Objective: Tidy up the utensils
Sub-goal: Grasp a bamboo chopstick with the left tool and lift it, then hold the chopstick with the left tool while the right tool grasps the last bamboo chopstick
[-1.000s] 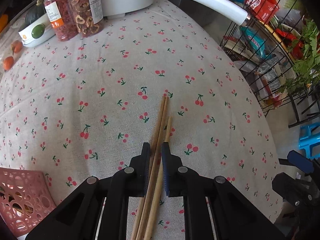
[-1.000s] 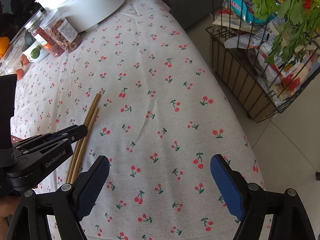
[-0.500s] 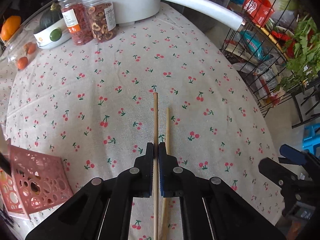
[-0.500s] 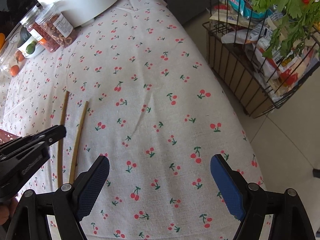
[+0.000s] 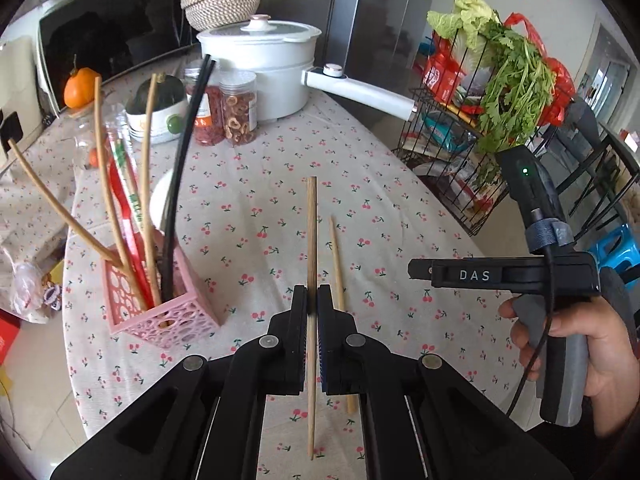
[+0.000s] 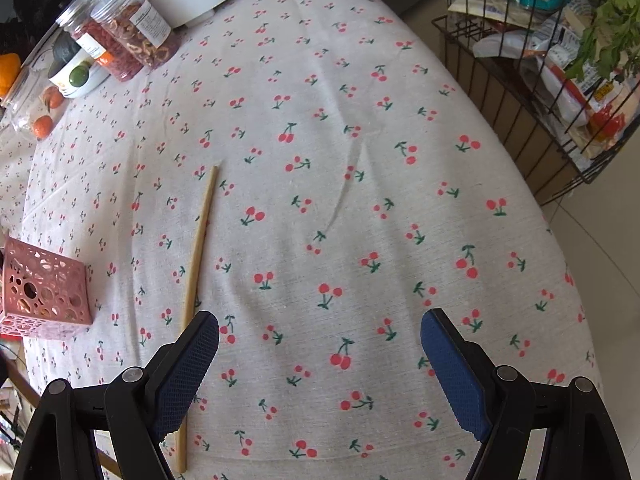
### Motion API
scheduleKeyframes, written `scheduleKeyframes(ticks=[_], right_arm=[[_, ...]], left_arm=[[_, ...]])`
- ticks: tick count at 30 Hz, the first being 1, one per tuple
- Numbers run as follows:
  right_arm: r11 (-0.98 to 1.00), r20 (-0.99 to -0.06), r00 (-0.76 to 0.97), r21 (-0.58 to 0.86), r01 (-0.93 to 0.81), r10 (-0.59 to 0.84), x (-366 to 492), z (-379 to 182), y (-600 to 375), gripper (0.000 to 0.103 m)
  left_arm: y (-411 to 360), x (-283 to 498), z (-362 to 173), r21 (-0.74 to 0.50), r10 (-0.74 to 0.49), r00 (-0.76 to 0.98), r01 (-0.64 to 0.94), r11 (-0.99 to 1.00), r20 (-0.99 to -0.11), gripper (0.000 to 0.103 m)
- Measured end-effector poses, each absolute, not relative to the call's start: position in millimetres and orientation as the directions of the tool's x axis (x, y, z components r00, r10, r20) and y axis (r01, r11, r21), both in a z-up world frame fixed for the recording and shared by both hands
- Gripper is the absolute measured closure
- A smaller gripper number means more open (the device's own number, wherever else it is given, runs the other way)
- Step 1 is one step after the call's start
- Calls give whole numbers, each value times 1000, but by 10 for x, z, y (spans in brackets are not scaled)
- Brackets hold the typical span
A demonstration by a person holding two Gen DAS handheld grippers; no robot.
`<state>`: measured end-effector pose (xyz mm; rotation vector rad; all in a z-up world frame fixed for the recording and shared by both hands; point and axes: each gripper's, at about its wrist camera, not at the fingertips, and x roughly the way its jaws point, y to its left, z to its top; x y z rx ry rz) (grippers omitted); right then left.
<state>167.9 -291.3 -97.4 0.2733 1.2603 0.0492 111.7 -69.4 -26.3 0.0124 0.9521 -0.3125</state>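
My left gripper (image 5: 312, 300) is shut on a wooden chopstick (image 5: 311, 240) and holds it lifted above the cherry-print tablecloth. A second wooden chopstick (image 5: 338, 280) lies flat on the cloth just right of it; it also shows in the right wrist view (image 6: 198, 248). A pink perforated holder (image 5: 160, 312) stands to the left with several chopsticks and utensils upright in it; it shows in the right wrist view (image 6: 40, 292) too. My right gripper (image 6: 320, 360) is open and empty over the cloth, its left finger beside the lying chopstick's near end.
A white pot with a long handle (image 5: 264, 68), two jars (image 5: 224, 108), a bowl and an orange stand at the table's far side. A black wire rack with greens (image 5: 500, 120) stands off the table's right edge. The table's right edge (image 6: 540, 208) drops to the floor.
My left gripper has lifted one chopstick off the cloth and tilted up, bringing the pink holder and pot into view. One chopstick stays on the cloth. The right gripper stays open.
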Motion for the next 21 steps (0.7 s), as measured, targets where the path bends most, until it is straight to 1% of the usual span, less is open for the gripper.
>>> scheduleKeyframes(ticks=[2, 6, 16, 18, 19, 20, 21], right_arm=[[971, -937, 300, 217, 102, 178, 1706, -1014, -2822, 16], [978, -947, 271, 195, 68, 171, 1798, -1134, -2639, 16], [974, -947, 251, 220, 52, 201, 2051, -1352, -2211, 16], [980, -951, 250, 195, 35, 180, 2083, -1376, -2086, 17], [985, -952, 261, 172, 22, 161, 2092, -1375, -2026, 19], [987, -951, 271, 159, 8, 151, 2099, -1379, -1968, 20], [991, -950, 282, 136, -4, 131, 2103, -1383, -1918, 24]], left_arm=[[-551, 1063, -256, -141, -262, 555, 252, 957, -790, 99], [-371, 1059, -258, -229, -320, 536, 231, 946, -781, 99], [-130, 934, -250, -286, -363, 528, 225, 931, -768, 99], [-81, 915, -243, -292, -368, 528, 223, 930, -765, 99], [-55, 901, -239, -294, -369, 529, 222, 929, -764, 99], [-42, 890, -238, -294, -369, 529, 223, 929, -764, 99], [-24, 882, -236, -293, -368, 530, 224, 930, -764, 98]])
